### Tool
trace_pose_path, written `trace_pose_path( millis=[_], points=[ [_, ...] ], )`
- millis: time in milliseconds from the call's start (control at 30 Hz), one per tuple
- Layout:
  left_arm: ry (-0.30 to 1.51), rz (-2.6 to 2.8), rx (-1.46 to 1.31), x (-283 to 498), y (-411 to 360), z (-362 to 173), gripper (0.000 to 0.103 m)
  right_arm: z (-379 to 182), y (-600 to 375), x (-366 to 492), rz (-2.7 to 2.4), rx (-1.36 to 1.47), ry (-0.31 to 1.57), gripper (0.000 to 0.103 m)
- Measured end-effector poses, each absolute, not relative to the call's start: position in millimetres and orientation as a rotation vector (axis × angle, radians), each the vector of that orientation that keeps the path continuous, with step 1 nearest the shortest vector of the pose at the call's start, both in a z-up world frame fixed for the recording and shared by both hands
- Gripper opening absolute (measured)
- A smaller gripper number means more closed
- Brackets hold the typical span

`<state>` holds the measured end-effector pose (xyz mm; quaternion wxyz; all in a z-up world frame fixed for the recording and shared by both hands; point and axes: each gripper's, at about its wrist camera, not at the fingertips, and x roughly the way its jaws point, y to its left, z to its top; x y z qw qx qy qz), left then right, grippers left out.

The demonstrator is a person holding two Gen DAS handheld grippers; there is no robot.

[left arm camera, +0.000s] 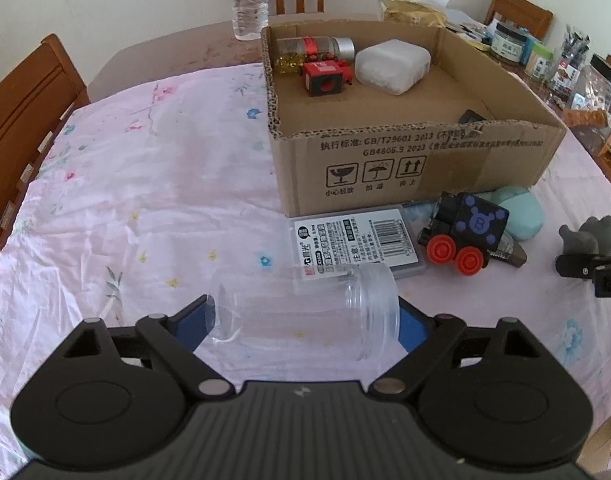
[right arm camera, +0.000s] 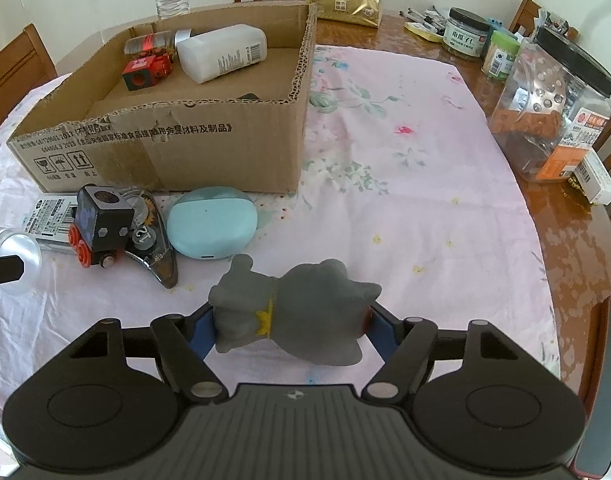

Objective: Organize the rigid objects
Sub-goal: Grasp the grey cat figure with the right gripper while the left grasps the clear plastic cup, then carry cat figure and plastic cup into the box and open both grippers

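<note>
The left gripper (left arm camera: 305, 320) was clenched on a clear plastic jar (left arm camera: 305, 312), which lay crosswise between its fingers: long axis left to right, threaded open mouth toward the right finger, base toward the left. It looked lifted slightly off the worktop (left arm camera: 145, 200), though I could not tell for certain. The right gripper (right arm camera: 291, 320) was grasping a grey animal figurine (right arm camera: 293, 312), also crosswise, its head end toward the right finger and its feet toward the left.

Ahead of both stood the open cardboard box (left arm camera: 385, 160), slightly right of the left gripper and up-left of the right one. Between grippers and box lay a flat battery pack (left arm camera: 357, 240), a black toy train (left arm camera: 465, 232), a tape dispenser (right arm camera: 153, 236) and a pale blue case (right arm camera: 211, 222). Inside the box, at the far end, sat a capsule bottle (left arm camera: 313, 48), a red toy block (left arm camera: 325, 76) and a white bottle (left arm camera: 391, 64).

Neither gripper seemed clearly nearer the box; each would likely have to rise over its near wall and move forward.
</note>
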<state>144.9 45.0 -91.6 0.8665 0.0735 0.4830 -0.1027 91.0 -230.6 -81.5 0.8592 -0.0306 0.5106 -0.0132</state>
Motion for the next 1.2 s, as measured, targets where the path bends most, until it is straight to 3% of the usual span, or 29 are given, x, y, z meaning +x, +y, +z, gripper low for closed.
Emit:
trace_pose_path(
  millis=[400,800,1200],
  points=[
    [1.012,-0.33,0.244,147.1,43.7,-49.2,0.091,-42.3,-227.3,94.9,0.137,-0.185,1.059,0.077],
    [0.889,-0.427,0.284,156.7,24.7,8.8,0.091,1.2,-228.5,105.4,0.245,-0.195,0.979,0.077],
    [0.796,-0.444,0.303,203.1,-10.1,23.4,0.091,34.4,-222.1,126.3,0.33,-0.272,0.883,0.077]
  ],
)
